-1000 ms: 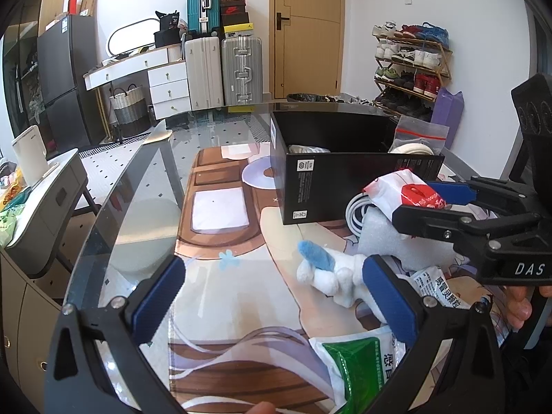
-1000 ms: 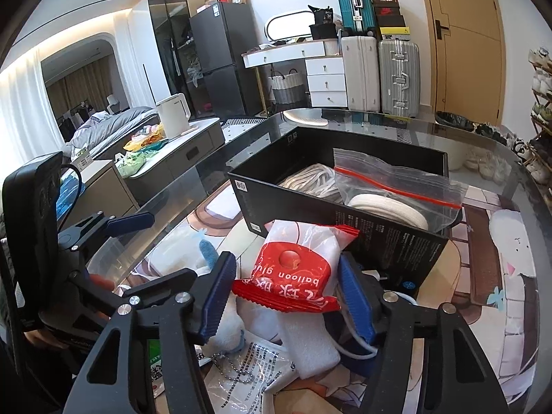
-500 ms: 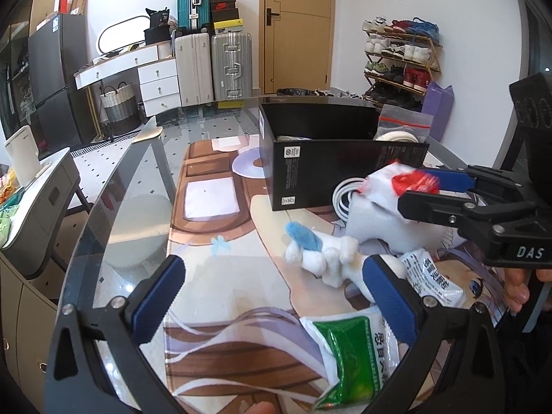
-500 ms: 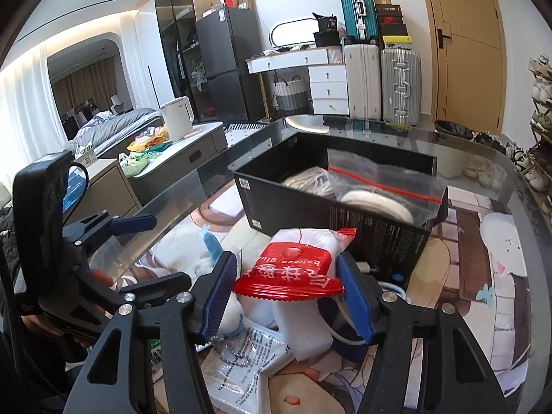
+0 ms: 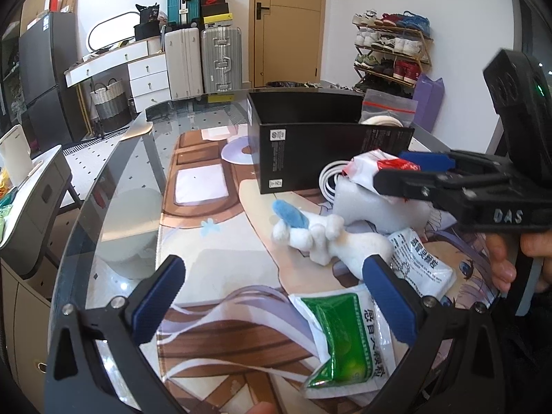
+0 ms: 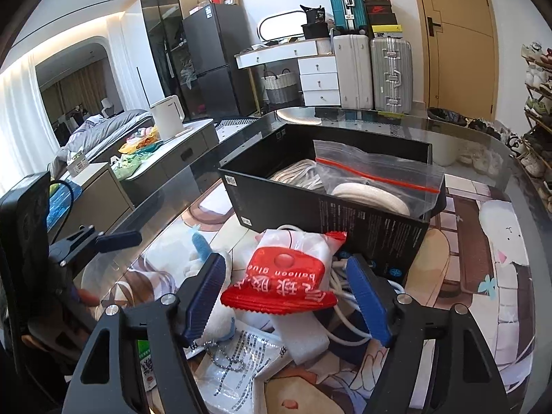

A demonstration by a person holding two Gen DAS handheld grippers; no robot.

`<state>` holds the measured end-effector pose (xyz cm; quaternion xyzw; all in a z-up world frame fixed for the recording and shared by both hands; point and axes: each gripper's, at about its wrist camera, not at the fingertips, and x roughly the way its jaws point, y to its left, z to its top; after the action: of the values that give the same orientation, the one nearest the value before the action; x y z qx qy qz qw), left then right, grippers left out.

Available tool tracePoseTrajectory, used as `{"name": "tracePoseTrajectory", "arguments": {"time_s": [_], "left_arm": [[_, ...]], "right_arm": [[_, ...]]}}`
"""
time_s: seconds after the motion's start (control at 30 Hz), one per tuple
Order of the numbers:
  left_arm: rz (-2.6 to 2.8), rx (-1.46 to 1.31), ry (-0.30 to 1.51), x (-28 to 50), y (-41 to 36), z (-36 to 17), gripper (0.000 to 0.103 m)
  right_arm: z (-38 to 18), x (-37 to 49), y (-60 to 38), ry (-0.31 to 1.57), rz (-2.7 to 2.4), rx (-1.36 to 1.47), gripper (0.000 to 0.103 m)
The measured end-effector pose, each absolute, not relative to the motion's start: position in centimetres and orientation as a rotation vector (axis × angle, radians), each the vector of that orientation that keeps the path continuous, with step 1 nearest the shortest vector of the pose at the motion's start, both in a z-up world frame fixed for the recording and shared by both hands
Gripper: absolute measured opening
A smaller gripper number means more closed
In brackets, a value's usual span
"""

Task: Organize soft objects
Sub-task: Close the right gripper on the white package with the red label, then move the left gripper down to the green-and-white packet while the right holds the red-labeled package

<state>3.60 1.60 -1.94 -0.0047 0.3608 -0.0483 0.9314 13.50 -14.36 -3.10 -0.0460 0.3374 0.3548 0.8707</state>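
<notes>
A black box [image 6: 331, 214] [image 5: 331, 145] stands on the table and holds a white cord and a zip bag with a white roll [image 6: 372, 186]. My right gripper [image 6: 286, 279] is shut on a red-topped balloon glue packet [image 6: 286, 283], held just before the box; it also shows in the left wrist view [image 5: 376, 169]. My left gripper [image 5: 272, 296] is open and empty, low over the mat. A white plush with a blue ear [image 5: 321, 234] lies ahead of it, next to a green sachet [image 5: 345, 331] and a white sachet [image 5: 421, 258].
White foam [image 5: 376, 207] and a coiled white cable [image 5: 327, 179] lie by the box. A printed mat [image 5: 214, 234] covers the glass table, whose curved edge [image 5: 103, 186] runs on the left. Suitcases, a dresser and a shoe rack stand behind.
My right gripper has lifted the glue packet and carried it toward the box. My left gripper has drifted slightly and stayed open.
</notes>
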Motion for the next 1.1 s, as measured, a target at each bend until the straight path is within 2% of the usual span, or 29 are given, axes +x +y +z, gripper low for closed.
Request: {"name": "tracePoseTrajectory", "arguments": {"time_s": [0.07,0.13,0.27,0.63,1.1], "left_arm": [[-0.106,-0.004,0.741,3.5,1.4,-1.9,0.103],[-0.118,0.006,0.745,3.2,1.1,-1.9,0.103],[-0.143,0.03,0.751,2.8,0.4,-1.9,0.103],[-0.206,0.1,0.811,1.7,-1.0,-2.7,0.103],[-0.227,0.1,0.872,1.9,-1.3,-3.7,0.103]], "right_arm": [[-3.1,13.8,-14.0,0.709,0.728,-0.107,0.072],[-3.1,13.9,-13.7,0.715,0.733,-0.116,0.06],[-2.9,13.2,-13.6,0.678,0.738,-0.139,0.049],[-1.5,11.8,-15.8,0.587,0.759,-0.108,0.049],[-1.2,10.8,-15.7,0.563,0.773,-0.117,0.049]]}}
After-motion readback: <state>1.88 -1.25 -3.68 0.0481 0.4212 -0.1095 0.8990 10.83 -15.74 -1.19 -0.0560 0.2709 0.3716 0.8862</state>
